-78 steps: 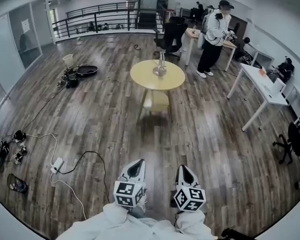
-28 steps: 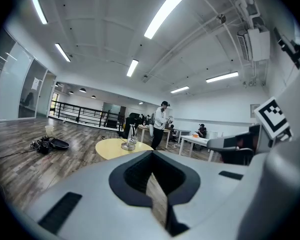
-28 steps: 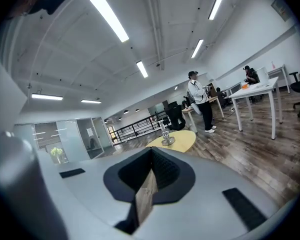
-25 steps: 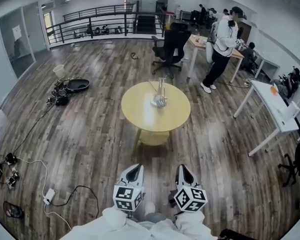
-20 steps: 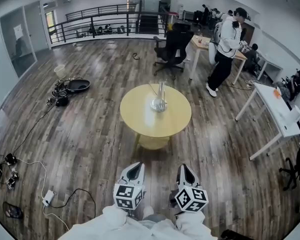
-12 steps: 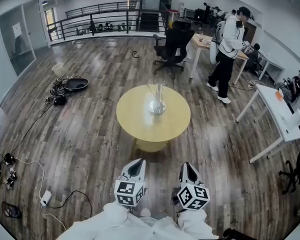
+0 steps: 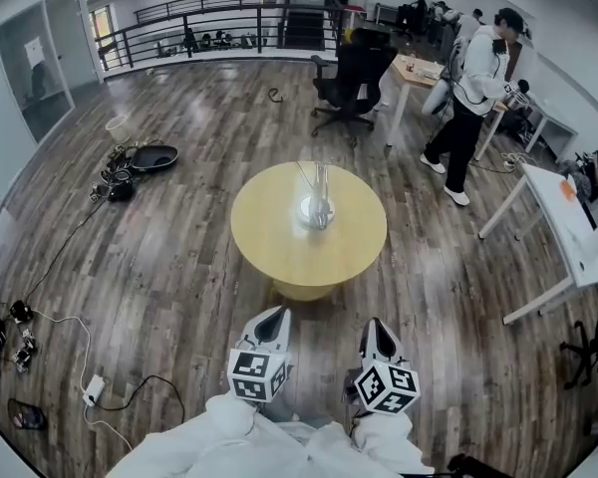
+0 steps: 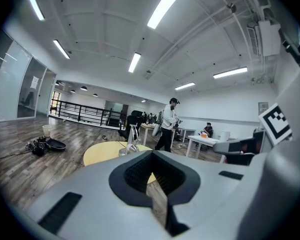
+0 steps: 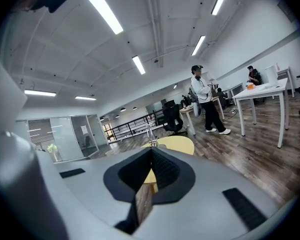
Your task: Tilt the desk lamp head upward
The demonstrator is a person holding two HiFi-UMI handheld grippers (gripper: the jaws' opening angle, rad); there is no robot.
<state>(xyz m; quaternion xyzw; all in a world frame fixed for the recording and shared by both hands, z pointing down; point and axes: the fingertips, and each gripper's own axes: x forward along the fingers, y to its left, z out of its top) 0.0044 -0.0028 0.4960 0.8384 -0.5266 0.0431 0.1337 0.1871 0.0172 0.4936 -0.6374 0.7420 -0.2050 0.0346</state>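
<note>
A silver desk lamp (image 7: 319, 203) stands upright near the middle of a round yellow table (image 7: 279, 247), a few steps ahead of me. Its thin arm rises straight up; I cannot make out the tilt of its head at this distance. My left gripper (image 7: 272, 318) and right gripper (image 7: 378, 329) are held low and side by side, well short of the table, both shut with nothing in them. The left gripper view shows the lamp (image 8: 133, 138) and table (image 8: 102, 154) beyond the closed jaws. In the right gripper view the lamp (image 9: 149, 134) stands on the table (image 9: 179, 144).
A person (image 7: 475, 88) stands at the back right beside a desk (image 7: 419, 73), with a black office chair (image 7: 354, 78) behind the table. White desks (image 7: 563, 217) line the right side. Cables and a power strip (image 7: 92, 386) lie on the wooden floor at left, more gear (image 7: 140, 159) farther back.
The table and lamp have come slightly nearer and lower in the head view. The person at the back has stepped to the right. Both grippers stay shut, held low.
</note>
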